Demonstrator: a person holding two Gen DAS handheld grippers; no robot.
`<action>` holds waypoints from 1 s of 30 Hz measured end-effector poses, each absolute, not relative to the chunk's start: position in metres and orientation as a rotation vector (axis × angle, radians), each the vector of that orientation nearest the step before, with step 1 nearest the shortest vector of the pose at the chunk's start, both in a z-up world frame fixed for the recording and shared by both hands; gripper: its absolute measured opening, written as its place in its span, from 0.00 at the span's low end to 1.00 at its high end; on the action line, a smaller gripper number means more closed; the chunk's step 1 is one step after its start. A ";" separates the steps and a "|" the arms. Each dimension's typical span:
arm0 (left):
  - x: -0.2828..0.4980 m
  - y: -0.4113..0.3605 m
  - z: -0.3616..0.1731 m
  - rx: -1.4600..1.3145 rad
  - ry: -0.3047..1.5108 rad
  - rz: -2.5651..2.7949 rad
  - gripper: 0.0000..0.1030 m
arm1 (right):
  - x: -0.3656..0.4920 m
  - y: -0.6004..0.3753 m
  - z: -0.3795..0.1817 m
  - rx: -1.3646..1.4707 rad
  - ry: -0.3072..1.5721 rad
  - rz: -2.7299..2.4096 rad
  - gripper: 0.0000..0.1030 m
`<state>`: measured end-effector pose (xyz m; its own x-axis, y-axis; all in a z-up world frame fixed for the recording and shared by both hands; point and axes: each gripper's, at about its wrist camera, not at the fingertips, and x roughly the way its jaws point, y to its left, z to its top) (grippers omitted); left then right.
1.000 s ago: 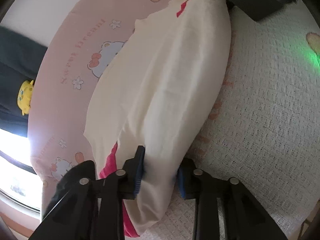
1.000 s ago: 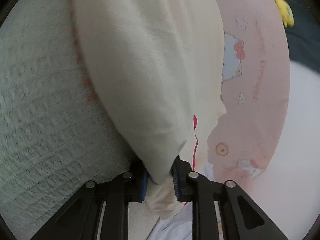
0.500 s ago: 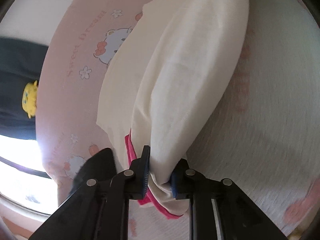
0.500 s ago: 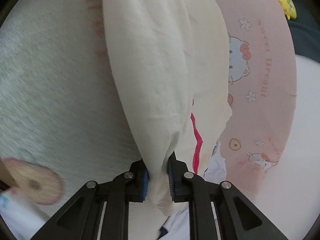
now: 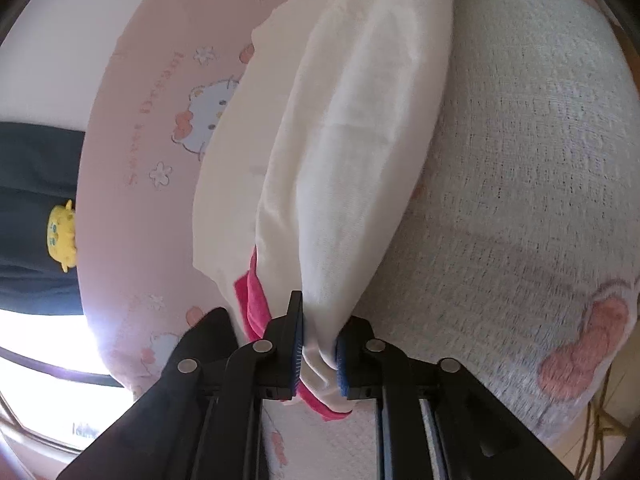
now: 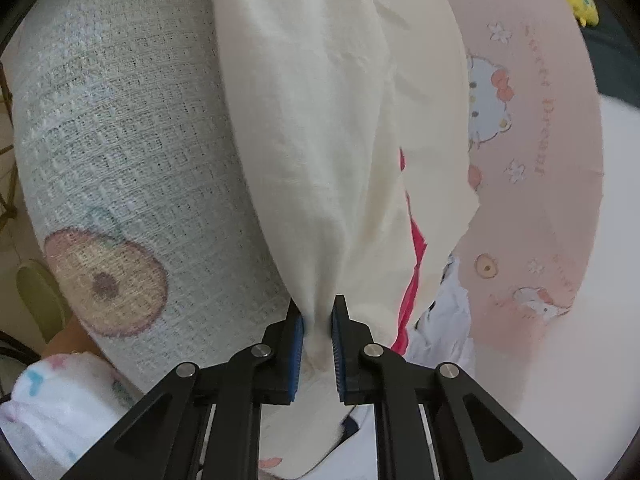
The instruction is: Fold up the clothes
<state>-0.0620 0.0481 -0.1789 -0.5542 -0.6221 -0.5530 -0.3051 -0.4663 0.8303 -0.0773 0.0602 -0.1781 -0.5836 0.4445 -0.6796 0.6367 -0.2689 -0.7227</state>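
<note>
Both tools are clamped on the same cream garment (image 5: 352, 152), one at each end of a doubled-over edge. The left gripper (image 5: 318, 350) has its blue pads pinched on bunched cream cloth with a strip of pink trim (image 5: 256, 300) spilling out beside its left finger. The right gripper (image 6: 318, 336) is closed just as tightly on a thin gather of the same cloth.

From each tool the garment runs straight ahead and away, long axis along the fingers, hanging as a slack fold over the pale woven blanket (image 5: 520, 160). Beyond it lies a pink cartoon-print sheet (image 5: 136, 128). So the piece is strung between the two hands, neither one nearer than the other (each simply owns its corner), and I'd judge the coming move depends on carrying that held edge across the rest of the cloth and laying it flat.

The left view alone shows a dark garment with a yellow figure (image 5: 62, 236) far off to its left. The right view alone shows a peach-like motif (image 6: 106, 284) on the blanket and a white printed cloth (image 6: 52, 408) near its left finger.
</note>
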 end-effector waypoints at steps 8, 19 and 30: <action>-0.052 0.057 -0.199 1.261 -1.789 -1.939 0.48 | -0.070 0.059 -0.193 1.248 1.955 -1.956 0.47; -0.047 0.043 -0.194 1.319 -1.760 -1.925 0.70 | -0.059 0.070 -0.211 1.108 2.176 -1.871 0.53; -0.067 0.035 -0.192 1.307 -1.799 -2.018 0.64 | -0.081 0.074 -0.216 1.130 2.105 -1.875 0.42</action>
<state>-0.0666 0.0350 -0.1925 -0.6135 -0.6120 -0.4991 -0.4259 -0.2758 0.8617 -0.0812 0.0745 -0.2157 -0.7184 0.4495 -0.5309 0.5791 -0.0364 -0.8144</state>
